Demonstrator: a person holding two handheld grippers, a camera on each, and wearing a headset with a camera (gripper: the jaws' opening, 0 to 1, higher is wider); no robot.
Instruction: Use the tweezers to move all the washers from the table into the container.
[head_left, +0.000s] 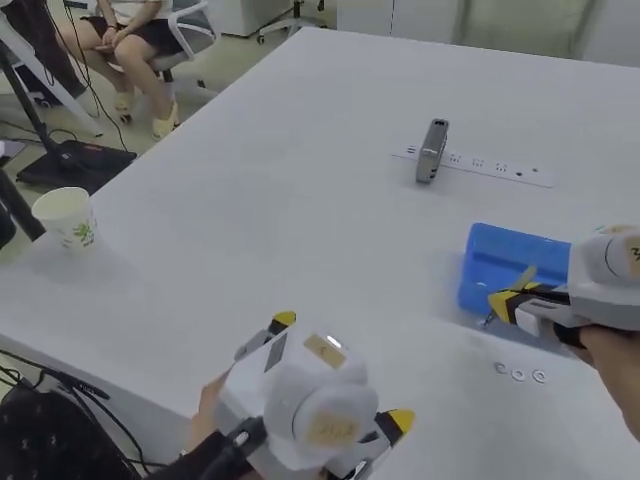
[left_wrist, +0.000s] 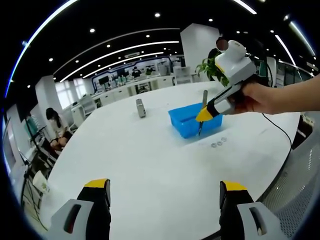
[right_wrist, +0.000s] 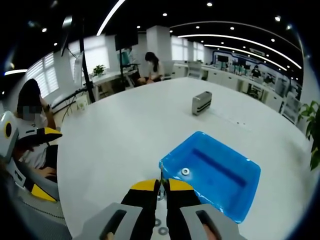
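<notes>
The right gripper (right_wrist: 163, 186) has its jaws pressed together on the tweezers (left_wrist: 199, 129), whose tip points down at the near edge of the blue container (right_wrist: 220, 175); one washer (right_wrist: 185, 171) lies inside it; three more washers (head_left: 518, 375) lie on the white worktop (head_left: 300, 220) just beside the container; the left gripper (left_wrist: 164, 187) is spread wide, holding nothing, over the worktop's near edge.

Blue container (head_left: 500, 255), white table (head_left: 280, 210), silver washers (head_left: 518, 374), green-printed cup (head_left: 65, 215)
</notes>
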